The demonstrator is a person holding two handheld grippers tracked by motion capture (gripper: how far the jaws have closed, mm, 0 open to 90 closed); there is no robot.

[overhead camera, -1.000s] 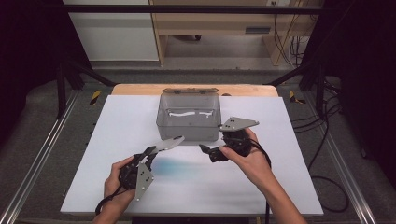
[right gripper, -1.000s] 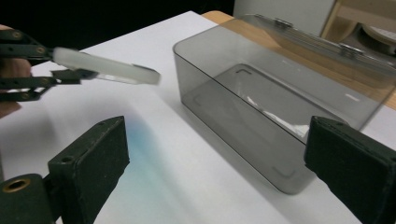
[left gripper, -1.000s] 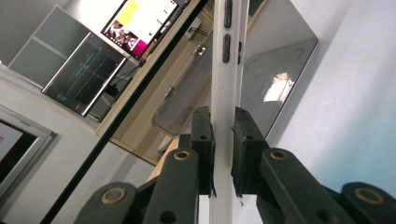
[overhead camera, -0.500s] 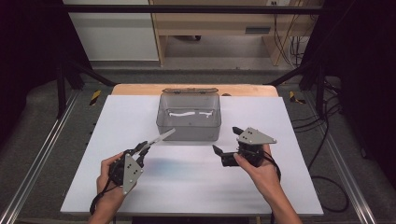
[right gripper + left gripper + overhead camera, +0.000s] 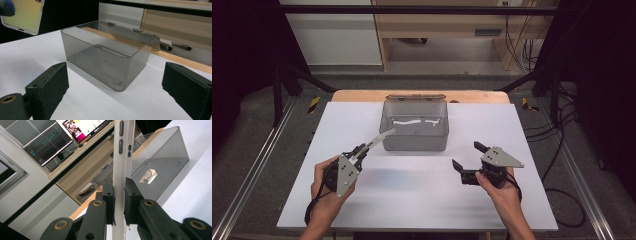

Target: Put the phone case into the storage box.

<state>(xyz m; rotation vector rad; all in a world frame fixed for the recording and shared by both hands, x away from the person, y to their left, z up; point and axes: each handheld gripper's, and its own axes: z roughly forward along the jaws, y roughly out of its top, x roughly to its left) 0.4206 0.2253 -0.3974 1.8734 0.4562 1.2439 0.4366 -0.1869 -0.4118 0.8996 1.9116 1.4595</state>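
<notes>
A slim phone in a white case (image 5: 381, 137) is pinched edge-on in my left gripper (image 5: 362, 150), which is shut on its lower end, and it slants up toward the box. In the left gripper view the phone (image 5: 123, 157) rises between the two black pads (image 5: 110, 197), side buttons showing. A smoky clear plastic box (image 5: 414, 142) stands mid-table with its hinged lid open at the back, and it looks empty. My right gripper (image 5: 466, 155) hovers right of and in front of the box, open and holding nothing. In the right gripper view, the box (image 5: 107, 62) is ahead and the phone (image 5: 23, 15) at top left.
The white tabletop (image 5: 422, 200) stretches between and in front of both hands. A wooden strip (image 5: 362, 96) runs along the table's far edge behind the box. Metal frame rails (image 5: 257, 165) flank the table. Monitors (image 5: 47, 142) glow in the background of the left gripper view.
Both hands have drawn back toward the near edge and apart. The left gripper carried the phone left. The right gripper moved right, away from the box, still open.
</notes>
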